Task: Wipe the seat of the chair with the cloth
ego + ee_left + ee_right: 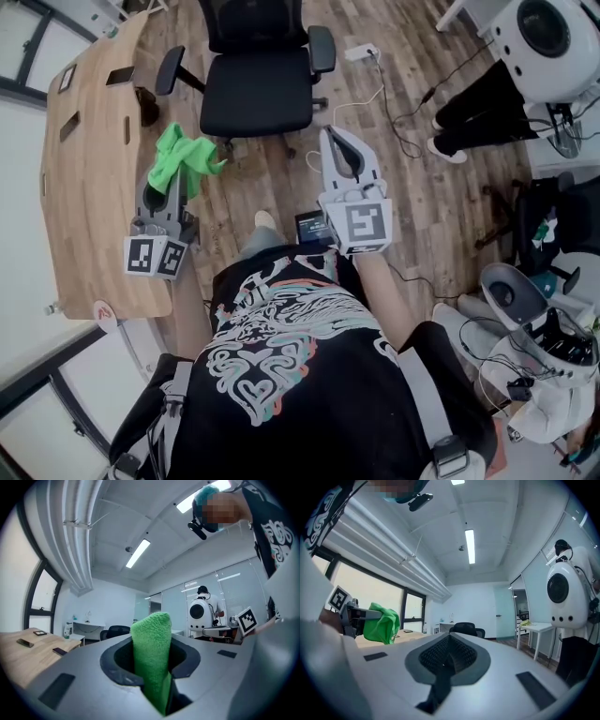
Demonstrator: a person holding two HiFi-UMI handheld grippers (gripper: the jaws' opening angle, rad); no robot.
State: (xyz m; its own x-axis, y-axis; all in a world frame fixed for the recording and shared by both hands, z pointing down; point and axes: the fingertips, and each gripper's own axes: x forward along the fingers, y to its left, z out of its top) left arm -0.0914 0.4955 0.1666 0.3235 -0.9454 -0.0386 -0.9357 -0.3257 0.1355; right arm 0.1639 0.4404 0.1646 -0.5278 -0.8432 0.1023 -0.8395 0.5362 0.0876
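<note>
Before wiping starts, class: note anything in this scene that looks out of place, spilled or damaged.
Nothing looks spilled or broken. One oddity: loose cables and a white power strip lie across the floor beside the chair, a tripping hazard.

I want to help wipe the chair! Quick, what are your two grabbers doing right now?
Left gripper: closed, holding the fuzzy green cloth.
Right gripper: closed, fingers together, holding nothing.

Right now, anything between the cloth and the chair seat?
Nothing visible. The cloth, clamped in the left gripper, hangs just short of the chair seat, which is bare; only open floor lies between.
</note>
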